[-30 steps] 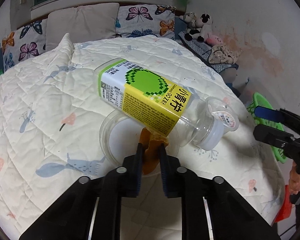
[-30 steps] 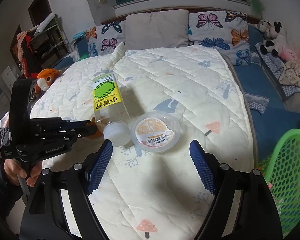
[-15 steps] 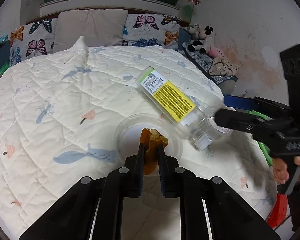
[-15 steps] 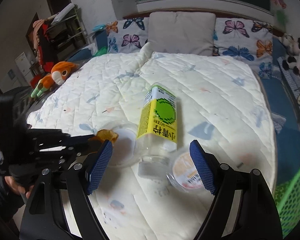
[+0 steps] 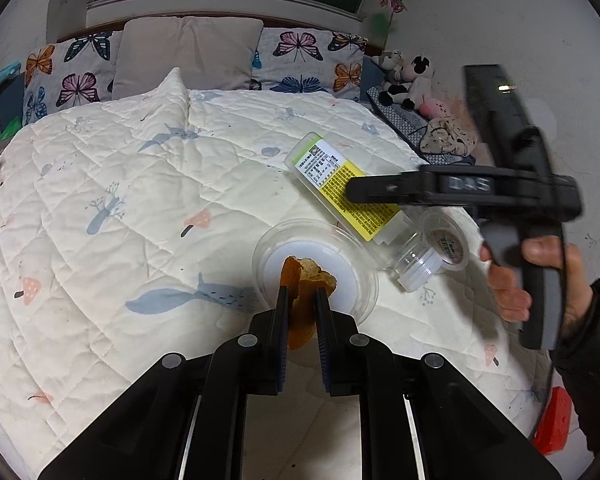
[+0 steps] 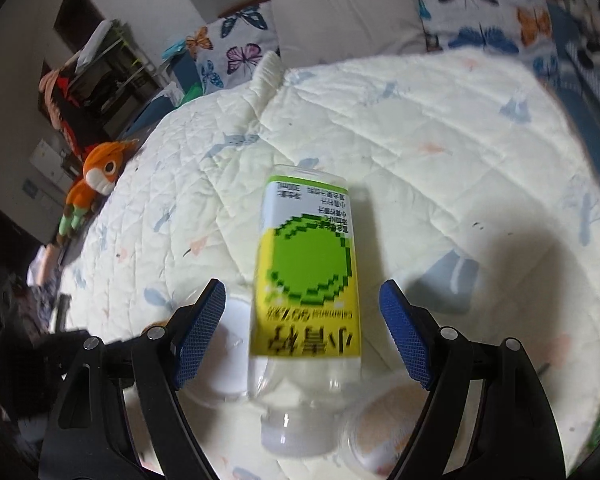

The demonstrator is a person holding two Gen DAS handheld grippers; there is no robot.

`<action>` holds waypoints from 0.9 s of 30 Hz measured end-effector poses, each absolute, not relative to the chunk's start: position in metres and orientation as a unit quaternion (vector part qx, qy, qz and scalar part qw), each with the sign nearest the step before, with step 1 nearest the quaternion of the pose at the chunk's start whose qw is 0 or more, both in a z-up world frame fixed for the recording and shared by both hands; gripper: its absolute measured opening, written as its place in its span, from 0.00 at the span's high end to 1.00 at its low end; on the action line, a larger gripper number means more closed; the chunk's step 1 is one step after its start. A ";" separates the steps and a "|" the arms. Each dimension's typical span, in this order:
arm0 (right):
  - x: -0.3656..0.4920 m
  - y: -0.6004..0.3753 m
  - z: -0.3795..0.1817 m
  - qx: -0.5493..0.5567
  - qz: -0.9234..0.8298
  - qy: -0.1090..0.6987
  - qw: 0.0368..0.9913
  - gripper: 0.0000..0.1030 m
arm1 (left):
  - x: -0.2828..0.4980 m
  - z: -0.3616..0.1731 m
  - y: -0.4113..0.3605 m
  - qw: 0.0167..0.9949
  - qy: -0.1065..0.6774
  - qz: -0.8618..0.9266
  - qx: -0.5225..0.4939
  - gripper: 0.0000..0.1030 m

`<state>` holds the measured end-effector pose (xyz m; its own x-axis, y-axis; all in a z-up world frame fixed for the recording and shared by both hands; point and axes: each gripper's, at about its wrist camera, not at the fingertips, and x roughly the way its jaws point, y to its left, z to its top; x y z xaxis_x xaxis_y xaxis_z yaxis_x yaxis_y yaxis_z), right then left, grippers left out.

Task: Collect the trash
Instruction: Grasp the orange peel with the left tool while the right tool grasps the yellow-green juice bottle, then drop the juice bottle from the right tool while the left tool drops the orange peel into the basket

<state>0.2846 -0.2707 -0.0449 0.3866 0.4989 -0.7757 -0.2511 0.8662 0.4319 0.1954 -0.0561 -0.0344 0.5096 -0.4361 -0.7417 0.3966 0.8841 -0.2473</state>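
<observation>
In the left view, your left gripper (image 5: 302,300) is clamped on an orange peel (image 5: 305,280) above a clear lid (image 5: 356,280) on the quilt (image 5: 140,200). In the right view, your right gripper (image 6: 302,336) is closing around the lying bottle (image 6: 306,280), and the pads do not touch it yet.

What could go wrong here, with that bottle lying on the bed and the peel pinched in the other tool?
The right gripper is closing around the smooth bottle, which lies on a soft quilt and could roll or slip. The small cup beside its cap may get knocked. The left gripper pinches the orange peel thinly; it might drop.
</observation>
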 end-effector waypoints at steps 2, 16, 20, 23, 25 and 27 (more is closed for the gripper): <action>0.290 -0.271 -0.051 0.133 0.228 0.517 0.815 0.30 | 0.195 -0.032 -0.056 0.869 0.431 -0.242 -0.024 0.87; 0.253 -0.276 -0.011 0.129 0.241 0.466 0.841 0.47 | 0.187 -0.017 -0.058 0.874 0.419 -0.245 -0.024 0.87; 0.227 -0.287 0.010 0.120 0.234 0.444 0.856 0.47 | 0.180 -0.008 -0.068 0.876 0.410 -0.254 -0.019 0.87; 0.207 -0.301 0.025 0.124 0.225 0.427 0.867 0.47 | 0.173 -0.001 -0.081 0.875 0.405 -0.266 -0.012 0.87; 0.194 -0.313 0.035 0.129 0.222 0.417 0.872 0.47 | 0.167 0.004 -0.092 0.874 0.401 -0.276 -0.007 0.87; 0.178 -0.327 0.046 0.128 0.212 0.406 0.879 0.47 | 0.163 0.009 -0.102 0.872 0.397 -0.287 -0.003 0.87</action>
<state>0.1781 -0.3271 0.0456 0.5796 0.4775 -0.6604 -0.2698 0.8771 0.3973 0.1627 -0.1021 0.0088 0.5199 -0.5028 -0.6906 0.4979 0.8353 -0.2333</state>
